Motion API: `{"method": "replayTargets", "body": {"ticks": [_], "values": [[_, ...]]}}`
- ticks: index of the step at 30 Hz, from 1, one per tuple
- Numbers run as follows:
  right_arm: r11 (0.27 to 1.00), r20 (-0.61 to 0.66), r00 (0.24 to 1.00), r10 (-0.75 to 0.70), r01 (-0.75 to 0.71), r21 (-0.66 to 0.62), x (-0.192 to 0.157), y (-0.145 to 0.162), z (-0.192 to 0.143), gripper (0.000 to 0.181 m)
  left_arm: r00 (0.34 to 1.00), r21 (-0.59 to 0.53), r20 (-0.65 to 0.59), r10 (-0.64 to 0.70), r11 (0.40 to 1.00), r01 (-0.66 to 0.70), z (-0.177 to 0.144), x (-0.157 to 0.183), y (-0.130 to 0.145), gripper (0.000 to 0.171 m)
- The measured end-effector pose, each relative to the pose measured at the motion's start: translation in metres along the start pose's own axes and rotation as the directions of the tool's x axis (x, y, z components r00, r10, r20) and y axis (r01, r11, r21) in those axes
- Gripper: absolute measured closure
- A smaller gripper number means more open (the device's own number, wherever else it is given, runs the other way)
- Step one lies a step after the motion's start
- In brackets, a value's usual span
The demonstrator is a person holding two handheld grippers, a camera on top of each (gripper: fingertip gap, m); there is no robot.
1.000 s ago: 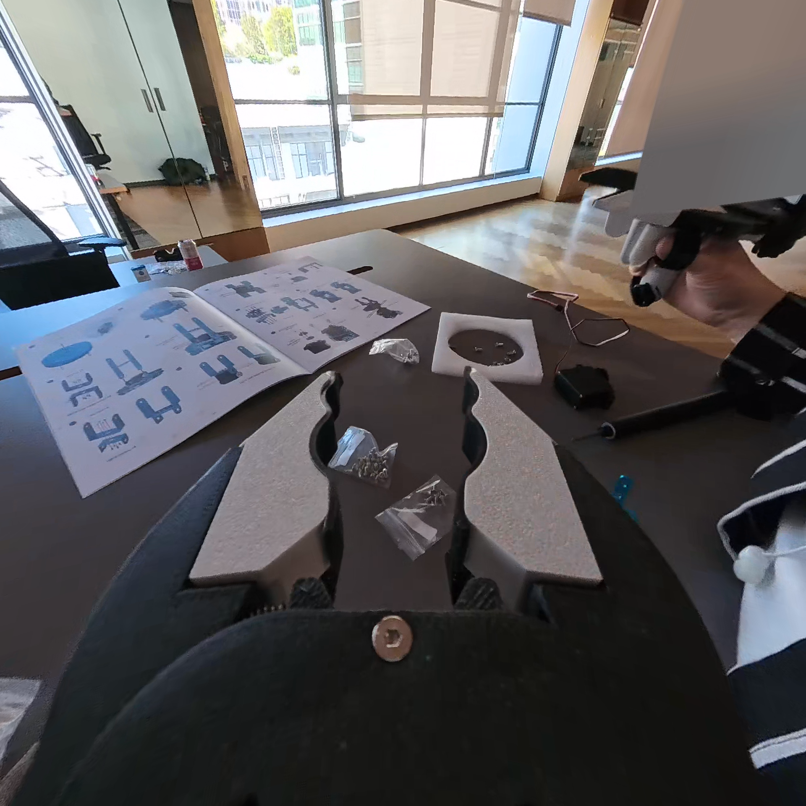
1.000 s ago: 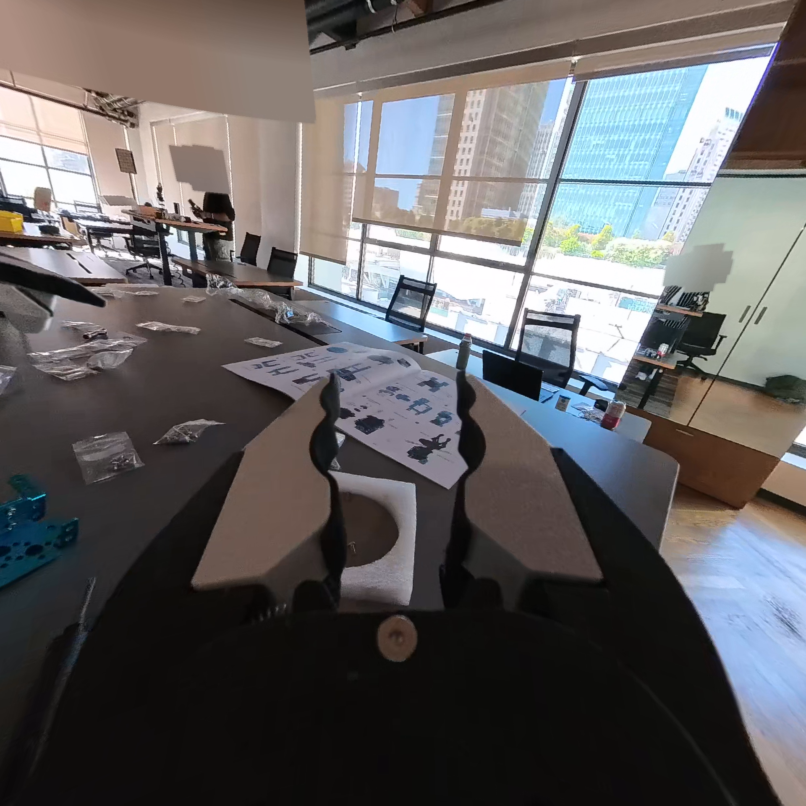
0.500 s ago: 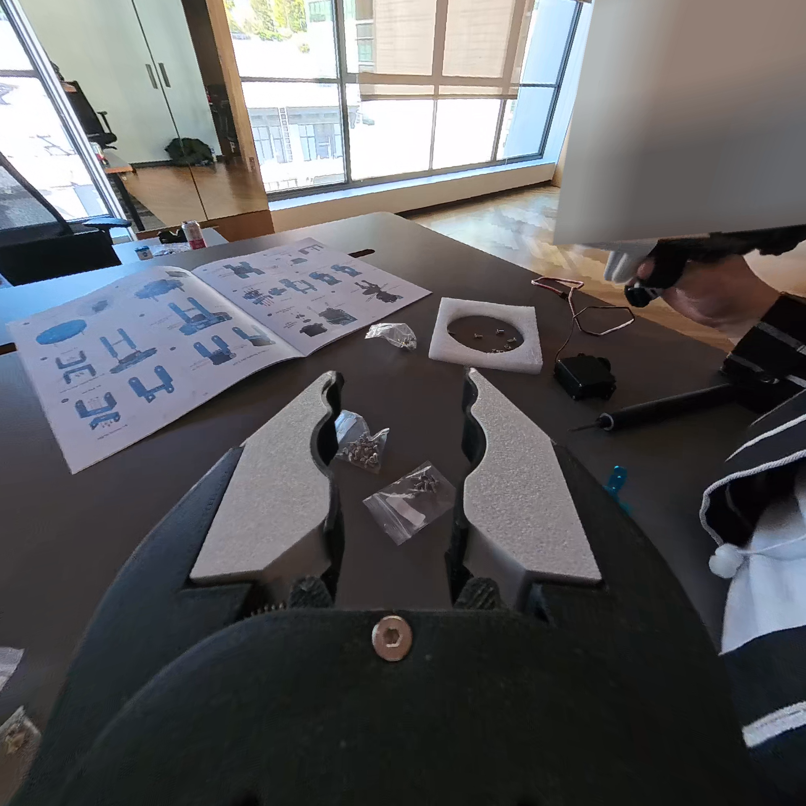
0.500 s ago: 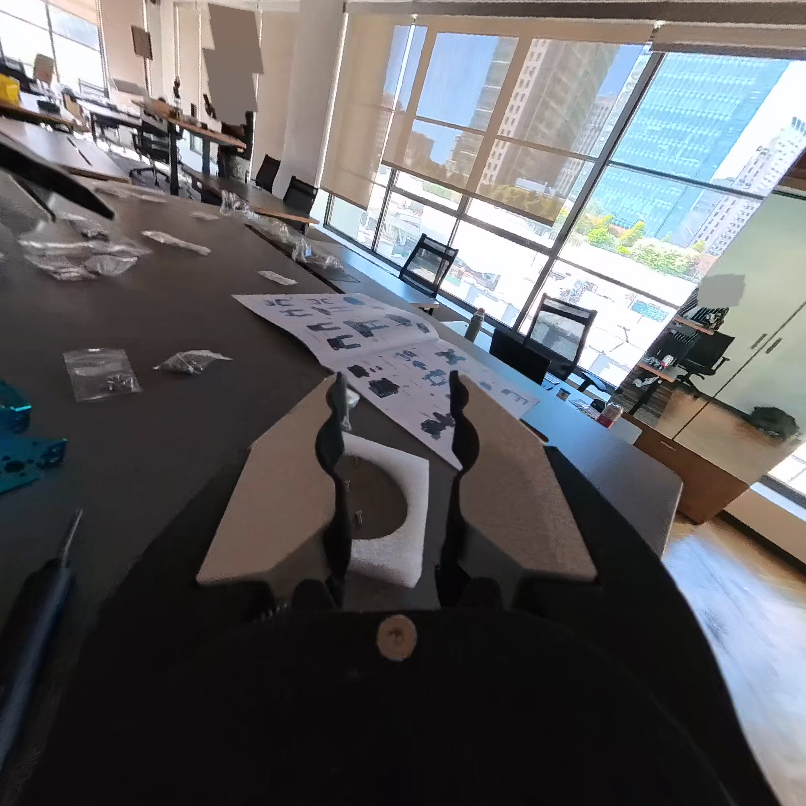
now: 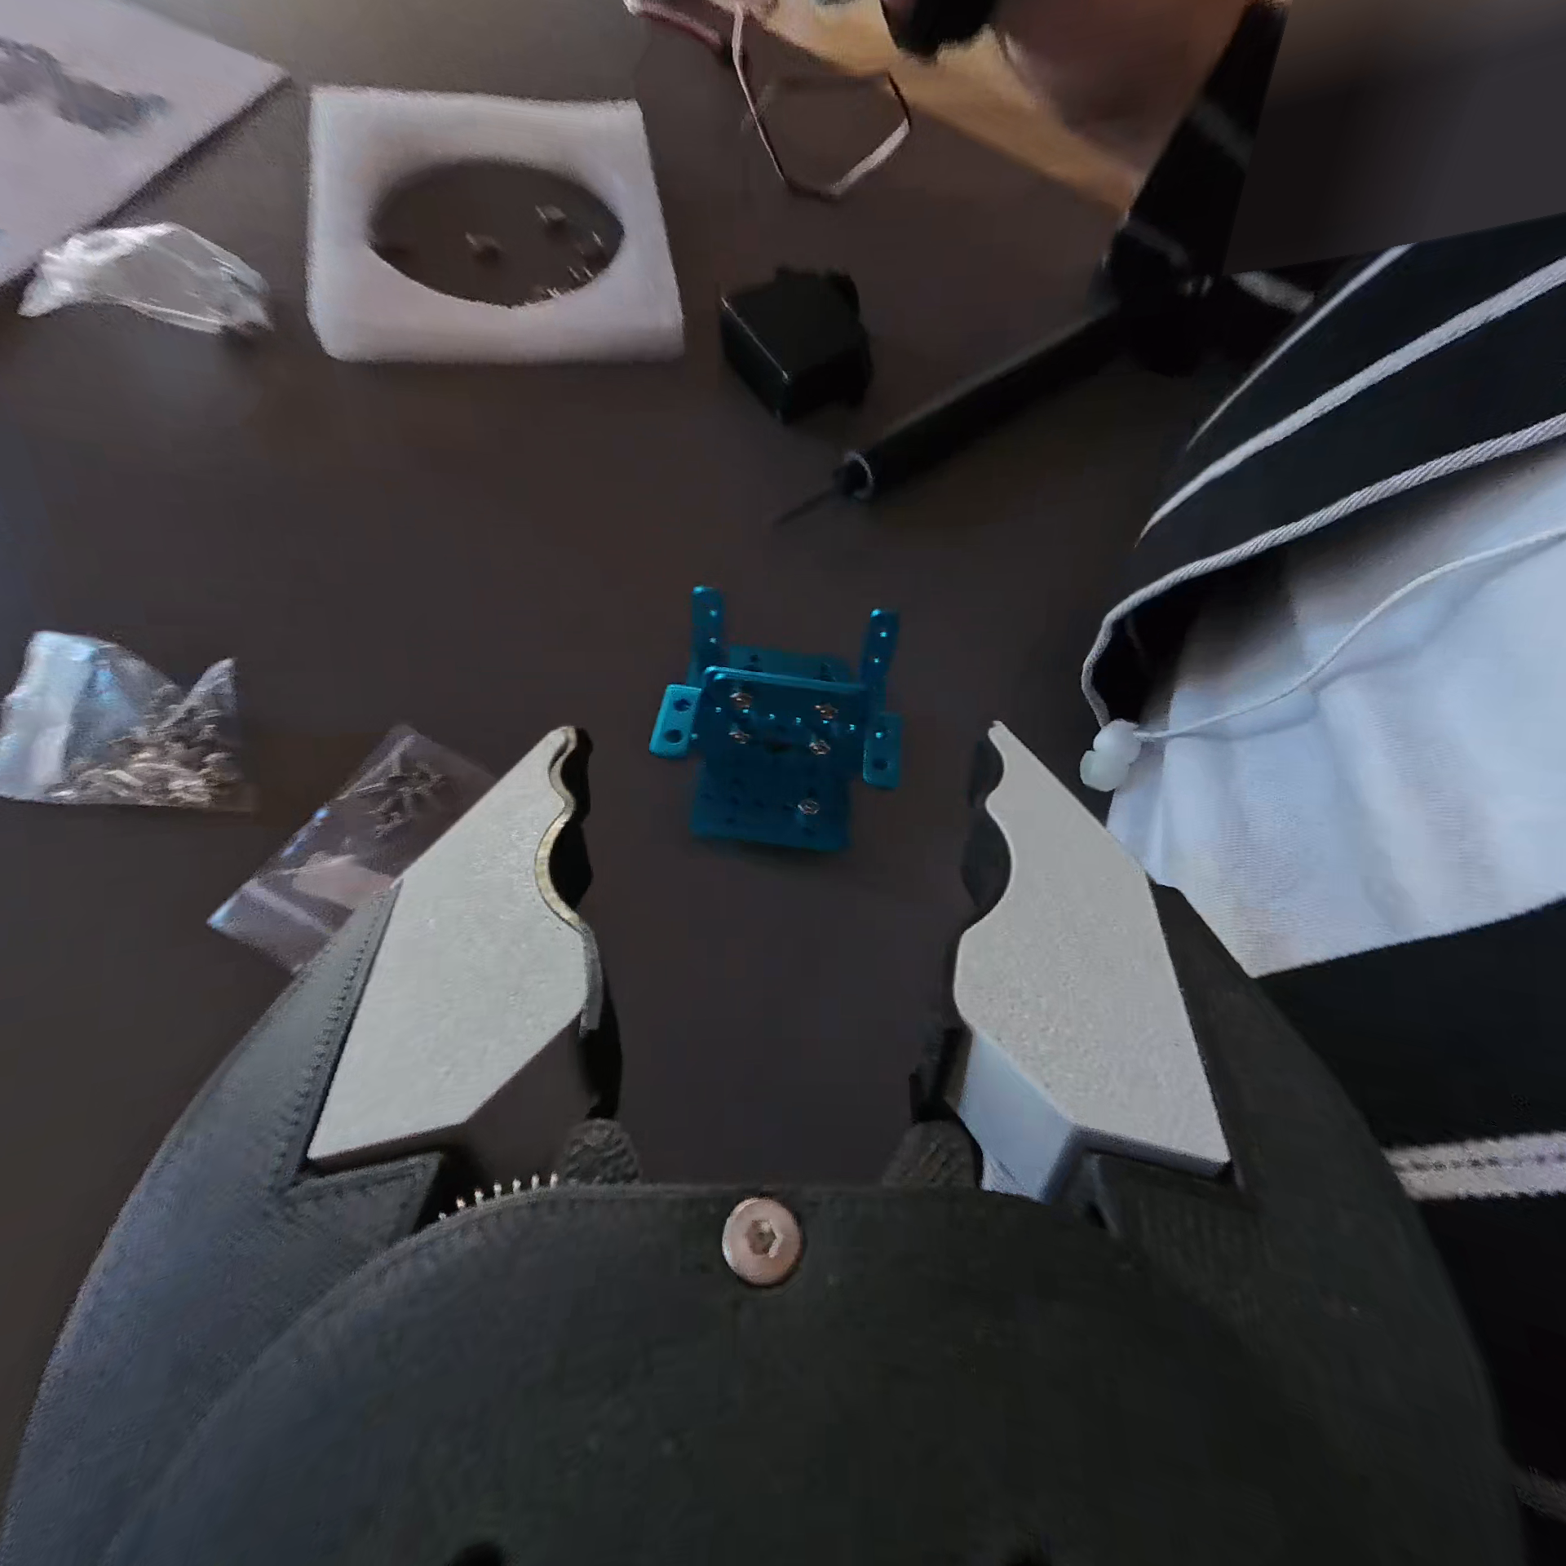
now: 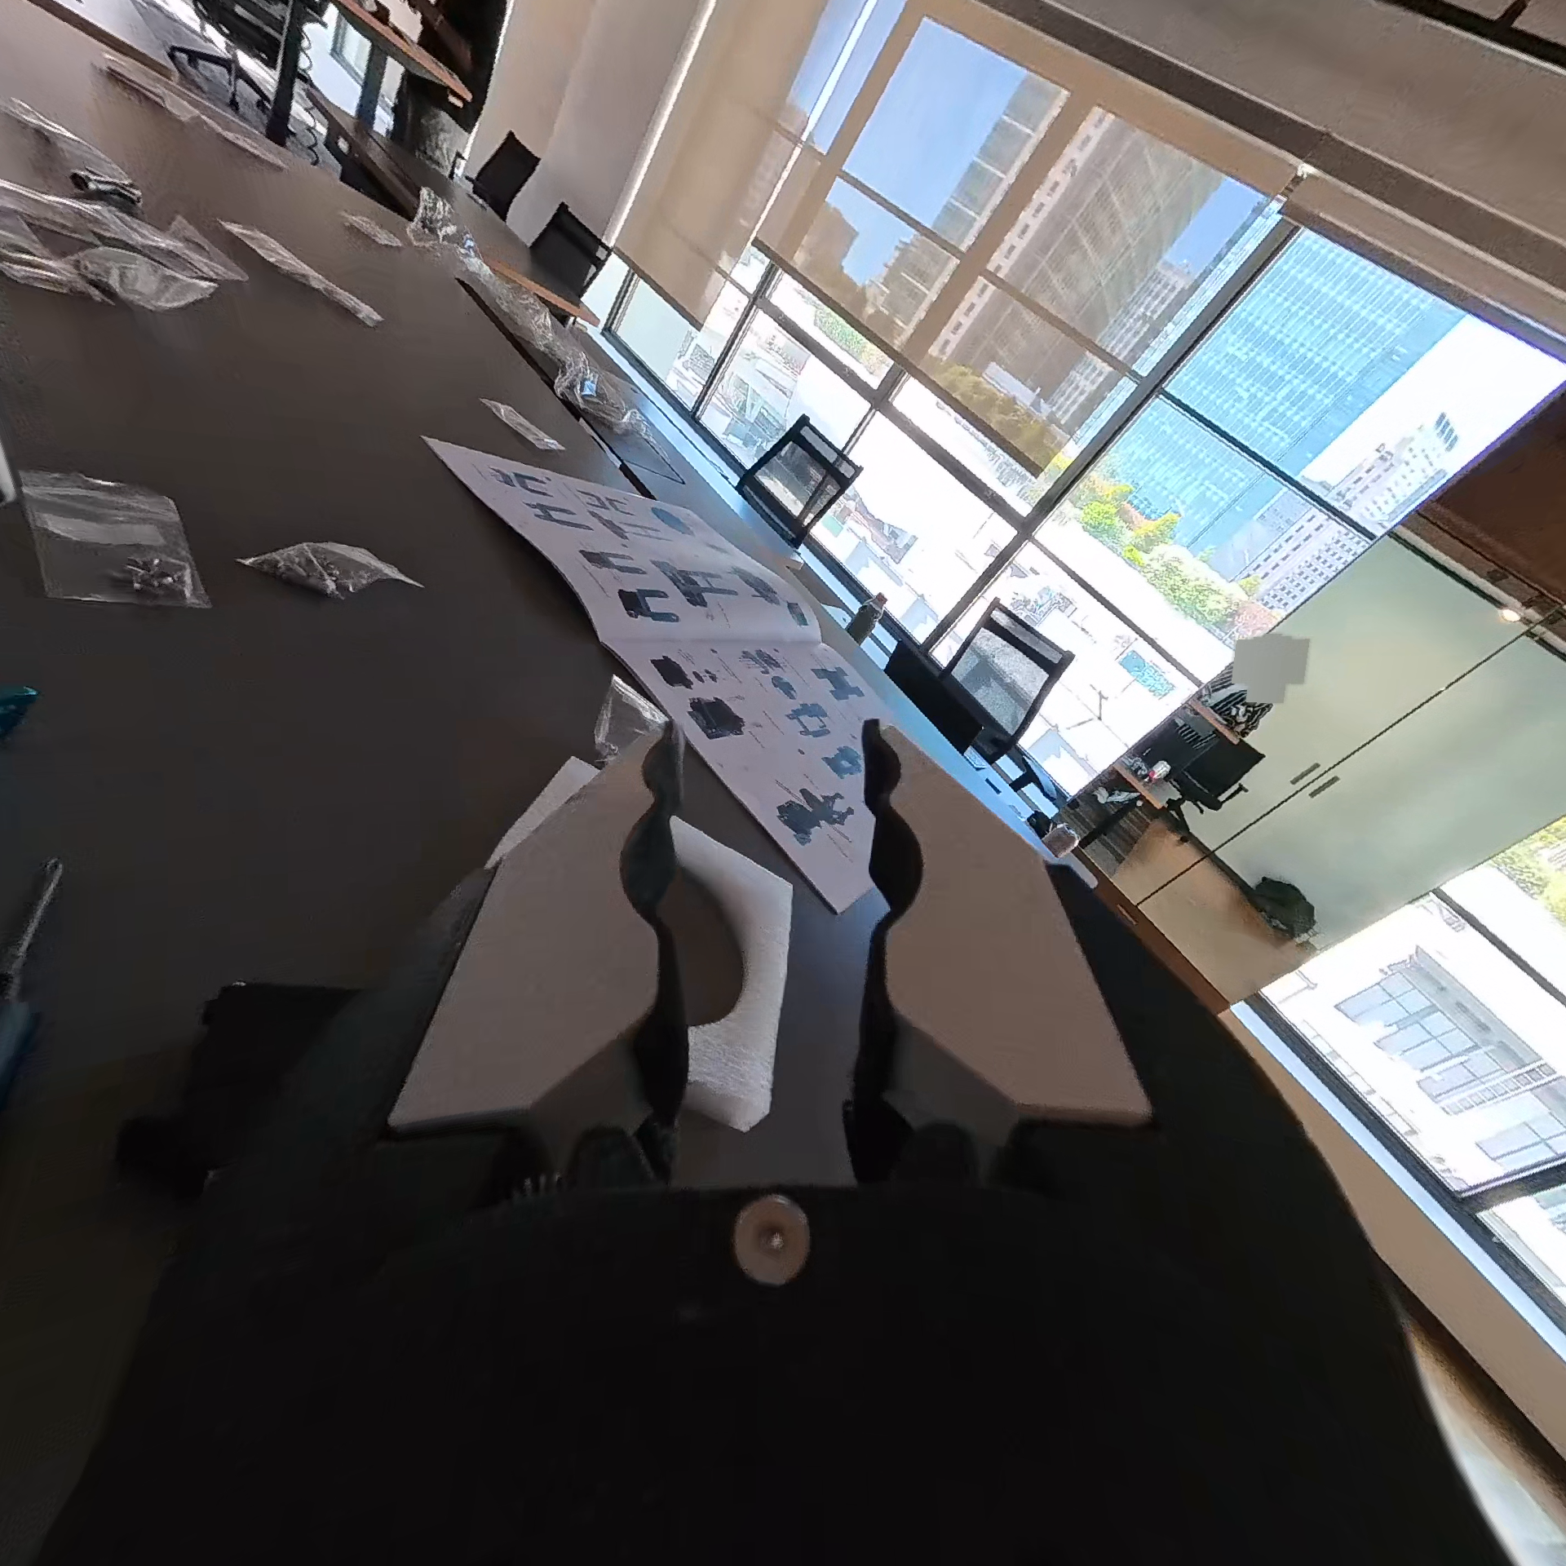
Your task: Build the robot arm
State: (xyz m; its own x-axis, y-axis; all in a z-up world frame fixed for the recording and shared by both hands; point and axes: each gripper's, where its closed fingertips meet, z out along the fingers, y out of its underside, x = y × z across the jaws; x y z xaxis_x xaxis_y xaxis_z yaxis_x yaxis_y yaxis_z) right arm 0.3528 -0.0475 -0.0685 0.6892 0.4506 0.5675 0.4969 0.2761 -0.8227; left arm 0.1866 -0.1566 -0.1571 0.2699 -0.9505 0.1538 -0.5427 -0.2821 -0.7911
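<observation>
Left gripper (image 5: 784, 750) is spread wide & empty, pointed steeply down at the dark table (image 5: 508, 508), w/ a blue metal bracket assembly (image 5: 775, 733) lying just ahead between the fingertips, not touched. Bracket looks stiff, light, hard-edged, prob slippery on its flat faces; the two parallel side plates seem the best place to pinch. Left of it are two clear screw bags (image 5: 119, 729); farther off, a white foam square (image 5: 491, 229), a black servo (image 5: 796, 343) & a black screwdriver (image 5: 957, 424). Right gripper (image 6: 771, 758) hangs rolled to one side, low over the foam square, jaws narrowly apart, holding nothing, w/ an open manual (image 6: 678, 627) beyond.
</observation>
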Motion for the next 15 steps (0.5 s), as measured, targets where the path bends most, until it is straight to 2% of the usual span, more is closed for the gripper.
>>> {"method": "replayTargets", "body": {"ticks": [3, 9, 15], "values": [[0.999, 0.010, 0.999, -0.032, 0.032, -0.005, -0.004, -0.001, 0.000, 0.139, 1.000, -0.047, -0.004, 0.014, 0.999, -0.014, 0.012, 0.005, 0.006, 0.083], [0.998, 0.028, 0.998, -0.055, 0.055, -0.006, -0.011, -0.003, 0.000, 0.139, 0.999, -0.066, 0.046, 0.006, 0.998, -0.002, 0.020, 0.000, 0.017, 0.085], [0.997, 0.072, 0.994, -0.080, 0.081, -0.017, -0.022, -0.003, 0.002, 0.139, 1.000, -0.053, 0.023, 0.007, 0.999, -0.006, 0.024, 0.000, 0.025, 0.108]]}}
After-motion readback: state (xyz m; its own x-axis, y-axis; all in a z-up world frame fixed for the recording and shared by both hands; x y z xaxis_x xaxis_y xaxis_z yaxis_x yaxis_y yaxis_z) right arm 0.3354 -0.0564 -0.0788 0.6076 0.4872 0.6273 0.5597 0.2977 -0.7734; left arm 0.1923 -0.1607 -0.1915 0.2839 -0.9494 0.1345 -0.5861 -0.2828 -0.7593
